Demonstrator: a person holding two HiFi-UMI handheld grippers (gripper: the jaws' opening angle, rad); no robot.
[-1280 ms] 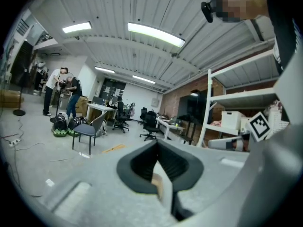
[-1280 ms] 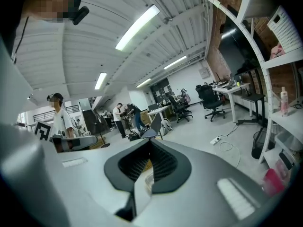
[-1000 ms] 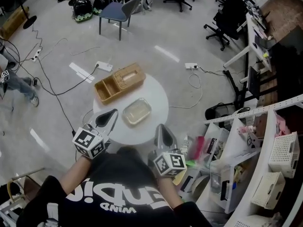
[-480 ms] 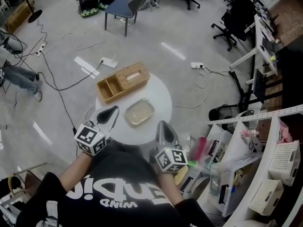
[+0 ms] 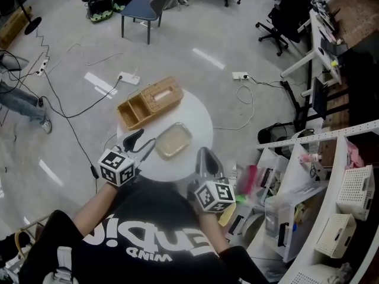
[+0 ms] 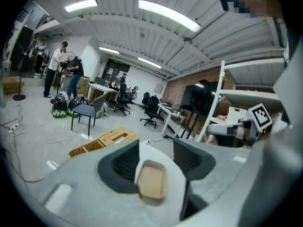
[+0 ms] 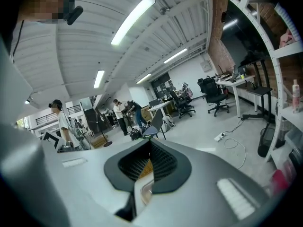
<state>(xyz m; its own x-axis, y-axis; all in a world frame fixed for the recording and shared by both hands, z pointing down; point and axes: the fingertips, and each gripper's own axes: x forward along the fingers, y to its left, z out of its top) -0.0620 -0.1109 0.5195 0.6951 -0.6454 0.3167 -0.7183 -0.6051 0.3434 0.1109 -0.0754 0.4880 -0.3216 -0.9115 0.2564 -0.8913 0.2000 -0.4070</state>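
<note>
Left gripper (image 5: 145,139): jaws stand well apart and hold nothing. It hovers over the near left edge of the table, just short of the container. In the left gripper view the container lies framed between the two jaws, ahead of them and not touched.

Right gripper (image 5: 204,155): jaws are brought together at the tips with nothing clamped between them. It hangs at the near right edge of the table, beside the container and apart from it.

Container (image 5: 173,139): shallow, rectangular, with rounded corners and a raised rim, pale tan inside. It lies flat on the near half of the table, between the two grippers. Whether anything lies in it cannot be told.

Table (image 5: 198,123): small, round, white-topped.

Basket (image 5: 149,103): woven, two compartments, on the far left part of the table. It sits just beyond the container; no contact between them can be made out.

Surroundings: a blue chair (image 5: 142,7) stands well off on the grey floor. White shelving (image 5: 331,176) with boxes and bins stands to the right.

Handling (judgement): the container looks like thin moulded plastic. Expect it to be light, somewhat flexible, and smooth enough to slide on the tabletop when nudged.

Grip point (judgement): the rim wall on the near short side, one jaw inside and one outside. Use moderate pressure, as a hard squeeze may buckle the wall.

Caution (judgement): a one-sided hold may let the container tip or twist.
</note>
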